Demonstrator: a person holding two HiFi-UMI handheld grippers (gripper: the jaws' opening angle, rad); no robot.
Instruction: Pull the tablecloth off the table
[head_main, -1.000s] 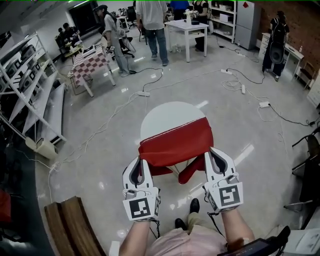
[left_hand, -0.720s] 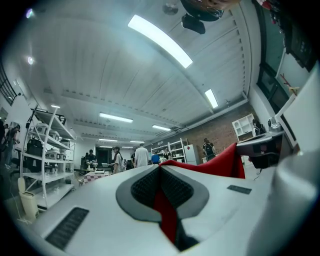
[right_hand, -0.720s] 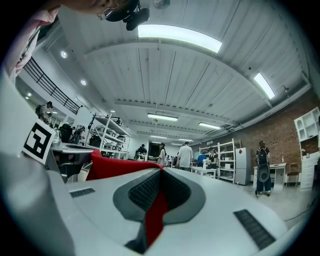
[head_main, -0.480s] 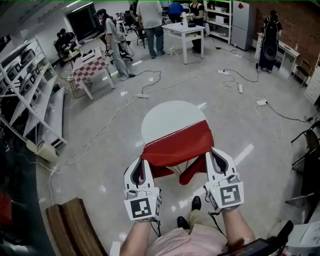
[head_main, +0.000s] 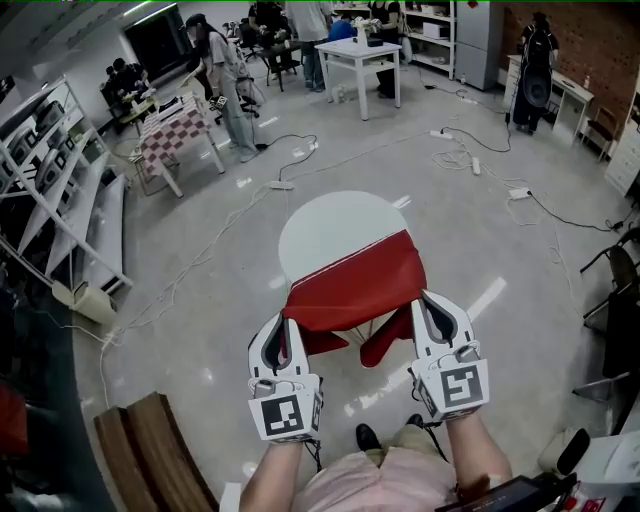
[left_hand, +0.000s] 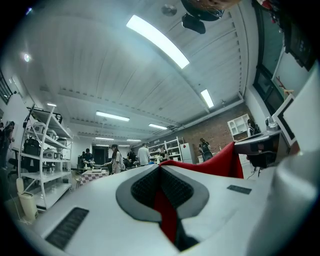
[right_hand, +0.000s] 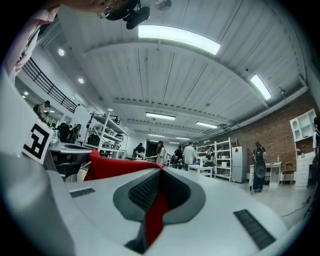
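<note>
A red tablecloth (head_main: 355, 290) covers the near half of a round white table (head_main: 330, 225) and hangs off its near edge in the head view. My left gripper (head_main: 287, 322) is shut on the cloth's near left corner, and my right gripper (head_main: 425, 300) is shut on its near right corner. In the left gripper view a strip of red cloth (left_hand: 166, 212) is pinched between the closed jaws of the left gripper (left_hand: 161, 167). The right gripper view shows the same: red cloth (right_hand: 154, 215) is clamped in the right gripper (right_hand: 161, 171). The cloth stretches between the two grippers.
Cables and power strips (head_main: 285, 185) cross the grey floor beyond the table. Shelving (head_main: 60, 200) lines the left side, and a wooden bench (head_main: 150, 450) is near my left. A checkered table (head_main: 180, 130), a white table (head_main: 365, 55) and several people stand at the back.
The table now sits a little farther from me and a bit more of its white top shows. Both grippers have kept their hold on the cloth.
</note>
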